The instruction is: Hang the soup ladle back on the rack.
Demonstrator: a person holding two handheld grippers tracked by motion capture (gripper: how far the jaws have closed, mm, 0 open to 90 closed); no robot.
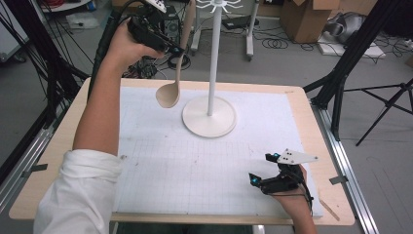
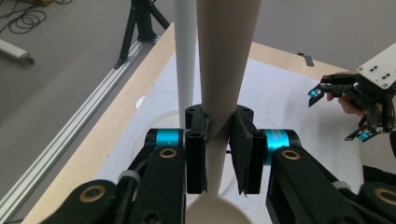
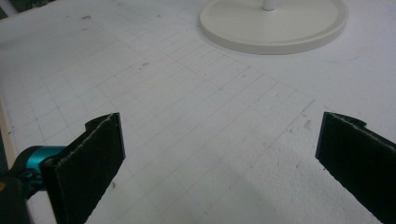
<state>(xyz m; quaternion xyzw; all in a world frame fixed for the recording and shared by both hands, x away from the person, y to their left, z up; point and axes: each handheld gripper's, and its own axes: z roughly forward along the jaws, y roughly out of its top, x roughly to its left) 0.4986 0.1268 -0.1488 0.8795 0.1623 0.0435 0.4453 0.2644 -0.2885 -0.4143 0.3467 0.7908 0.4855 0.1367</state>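
Beige ladle [image 1: 176, 73]: hanging bowl-down in mid-air, pinched on its handle, well above the mat and just beside the white pole. Holding it upright like that looks like the sensible way to get the handle's top end up toward the hooks.

Left gripper [image 1: 170, 48]: lifted high, jaws pinching the ladle handle from both sides. In the left gripper view the pads [image 2: 243, 151] squeeze the narrow stretch just above the bowl, so the long end is free to go up.

Hook rack [image 1: 212, 58]: white pole on a round base [image 1: 209, 119], with a ring of little hooks [image 1: 223, 6] at the top. My guess is the ladle is meant to hang there; can't tell from here whether the handle has a hole.

Right gripper [image 1: 265, 169]: parked low near the mat's right front corner, jaws spread wide with nothing between them. Seems to just be keeping out of the way.

Gridded mat [image 1: 195, 165]: white, covers most of the wooden table [image 1: 63, 146]; nothing else lying on it.

What could go wrong: the bowl swings close to the pole, so a bump might wobble the stand.
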